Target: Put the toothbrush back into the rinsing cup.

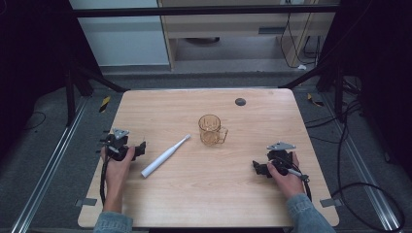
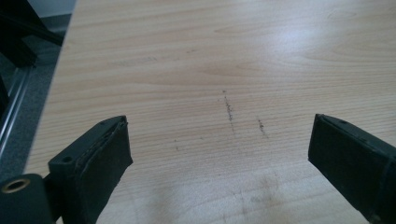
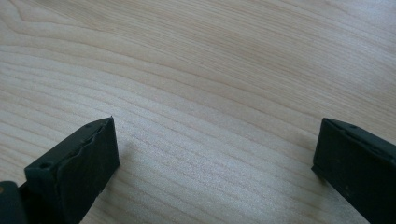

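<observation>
Jaws wide apart on both sides, nothing between them, bare wood under each. The left gripper (image 1: 140, 148) sits near the table's (image 1: 252, 204) left edge, and the toothbrush (image 1: 165, 156) lies just to its right, long axis slanting from the near-left up toward the cup (image 1: 210, 130) at mid-table. The right gripper (image 1: 257, 168) waits well apart, so I'd say the left hand takes it.

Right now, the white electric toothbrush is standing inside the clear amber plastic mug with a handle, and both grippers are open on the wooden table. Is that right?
Not quite. The white electric toothbrush lies flat on the wooden table, left of the clear amber plastic mug with a handle and apart from it, as the high view shows. The left gripper and right gripper are indeed open.
</observation>
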Action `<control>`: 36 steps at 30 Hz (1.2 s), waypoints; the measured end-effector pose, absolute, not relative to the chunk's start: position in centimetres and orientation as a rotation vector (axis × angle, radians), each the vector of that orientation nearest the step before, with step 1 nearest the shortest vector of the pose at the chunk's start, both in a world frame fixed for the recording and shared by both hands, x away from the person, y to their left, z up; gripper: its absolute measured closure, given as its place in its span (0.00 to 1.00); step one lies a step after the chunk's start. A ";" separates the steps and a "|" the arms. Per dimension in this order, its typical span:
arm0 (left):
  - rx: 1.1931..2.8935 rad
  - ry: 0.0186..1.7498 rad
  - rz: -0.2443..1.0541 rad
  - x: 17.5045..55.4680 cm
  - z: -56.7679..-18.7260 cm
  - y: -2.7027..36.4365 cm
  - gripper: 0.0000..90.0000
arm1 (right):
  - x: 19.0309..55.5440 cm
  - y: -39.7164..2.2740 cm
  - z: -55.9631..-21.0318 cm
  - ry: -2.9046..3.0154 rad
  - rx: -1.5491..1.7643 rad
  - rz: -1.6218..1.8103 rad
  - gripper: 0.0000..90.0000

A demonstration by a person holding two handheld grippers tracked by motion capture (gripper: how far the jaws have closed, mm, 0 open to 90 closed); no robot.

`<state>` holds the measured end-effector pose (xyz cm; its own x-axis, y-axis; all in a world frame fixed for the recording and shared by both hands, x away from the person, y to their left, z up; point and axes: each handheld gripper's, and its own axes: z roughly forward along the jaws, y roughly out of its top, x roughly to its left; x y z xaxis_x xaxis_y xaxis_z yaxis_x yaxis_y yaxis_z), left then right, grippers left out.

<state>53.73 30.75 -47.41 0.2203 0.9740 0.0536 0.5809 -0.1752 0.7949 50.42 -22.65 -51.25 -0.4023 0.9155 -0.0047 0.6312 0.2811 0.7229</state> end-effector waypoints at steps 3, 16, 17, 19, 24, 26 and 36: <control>1.839 1.427 0.778 53.1 -46.8 31.0 0.06 | 50.4 -22.6 -51.2 2.134 1.391 0.910 0.00; 1.909 1.368 0.728 51.9 -44.0 29.2 0.08 | 50.4 -22.7 -51.3 2.136 1.381 0.906 0.00; 1.912 1.354 0.729 51.9 -43.7 28.9 0.08 | 50.5 -22.7 -51.3 2.136 1.381 0.906 0.00; 1.877 1.317 0.653 51.9 -43.3 28.6 0.08 | 50.5 -22.7 -51.3 2.137 1.380 0.906 0.00; 1.907 1.294 0.671 52.4 -42.4 28.3 0.10 | 50.5 -22.7 -51.3 2.136 1.381 0.907 0.00; 1.919 1.288 0.672 52.4 -42.3 28.3 0.10 | 50.5 -22.7 -51.3 2.136 1.380 0.906 0.00; 2.037 1.249 0.641 52.1 -41.9 27.3 0.10 | 50.5 -22.7 -51.3 2.136 1.382 0.905 0.00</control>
